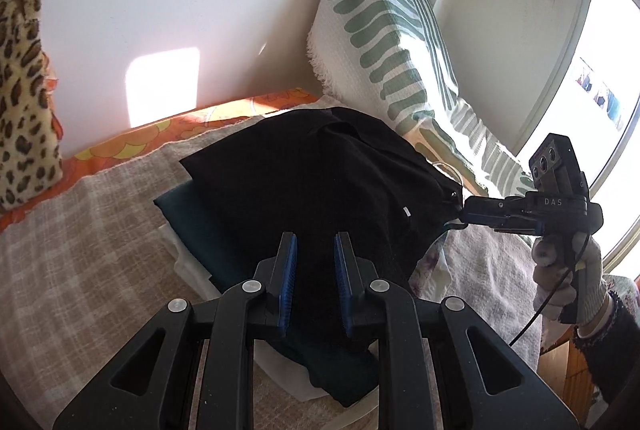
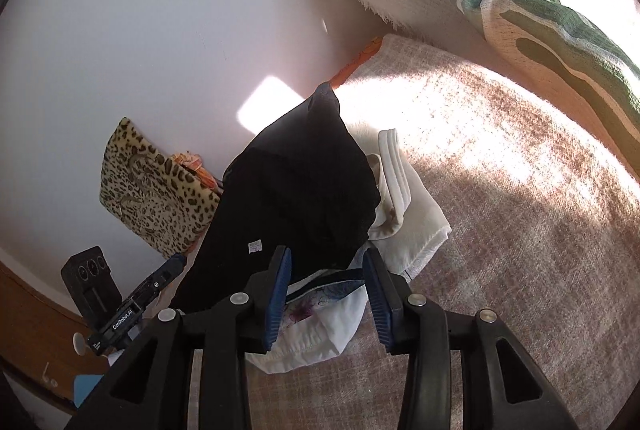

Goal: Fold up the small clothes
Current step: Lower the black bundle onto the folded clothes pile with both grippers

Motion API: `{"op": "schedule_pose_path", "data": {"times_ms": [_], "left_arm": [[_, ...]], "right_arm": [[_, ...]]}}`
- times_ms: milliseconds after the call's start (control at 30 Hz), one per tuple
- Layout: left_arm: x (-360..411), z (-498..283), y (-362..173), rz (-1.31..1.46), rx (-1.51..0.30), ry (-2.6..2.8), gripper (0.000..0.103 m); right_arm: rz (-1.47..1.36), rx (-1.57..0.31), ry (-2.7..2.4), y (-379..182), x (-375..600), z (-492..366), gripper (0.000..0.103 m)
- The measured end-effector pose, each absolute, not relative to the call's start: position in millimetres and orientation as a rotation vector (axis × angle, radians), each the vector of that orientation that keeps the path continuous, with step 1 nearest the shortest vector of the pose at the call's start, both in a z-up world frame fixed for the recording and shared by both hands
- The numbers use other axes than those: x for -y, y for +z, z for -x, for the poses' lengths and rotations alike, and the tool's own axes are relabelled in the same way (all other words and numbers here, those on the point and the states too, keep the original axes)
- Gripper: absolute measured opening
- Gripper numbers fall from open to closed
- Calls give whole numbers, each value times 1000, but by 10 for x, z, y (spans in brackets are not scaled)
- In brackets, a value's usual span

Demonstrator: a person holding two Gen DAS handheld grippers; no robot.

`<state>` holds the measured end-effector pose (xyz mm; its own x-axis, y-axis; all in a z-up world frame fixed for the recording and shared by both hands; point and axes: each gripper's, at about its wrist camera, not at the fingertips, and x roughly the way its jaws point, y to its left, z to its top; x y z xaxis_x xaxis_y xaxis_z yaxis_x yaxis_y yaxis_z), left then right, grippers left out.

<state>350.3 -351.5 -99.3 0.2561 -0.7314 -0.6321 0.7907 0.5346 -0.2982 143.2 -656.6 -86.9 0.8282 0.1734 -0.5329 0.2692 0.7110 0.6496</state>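
Note:
A black garment lies mounded on a stack of clothes on the bed, over a dark green cloth and white pieces. My left gripper sits at its near edge, jaws narrow, with black cloth filling the gap. In the right wrist view the left gripper meets the edge of the black garment. My right gripper stands open over a white flowered piece, its pads pressing nothing. From the left wrist view the right gripper rests at the garment's right corner, held by a gloved hand.
A plaid beige bed cover spreads around the stack. A cream folded garment lies beside the black one. A green-striped pillow leans in the far corner, and a leopard-print cushion rests against the wall at left. A window is at right.

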Motion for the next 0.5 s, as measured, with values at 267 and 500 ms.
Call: {"op": "schedule_pose_path", "data": {"times_ms": [267, 500], "left_arm": [[3576, -3502, -1106, -105, -837, -1046, 17], [3647, -3399, -1267, -214, -851, -1052, 18]], "right_arm": [[-768, -603, -48, -909, 6603, -1698, 19], [-582, -588, -195, -617, 6563, -1667, 5]]}}
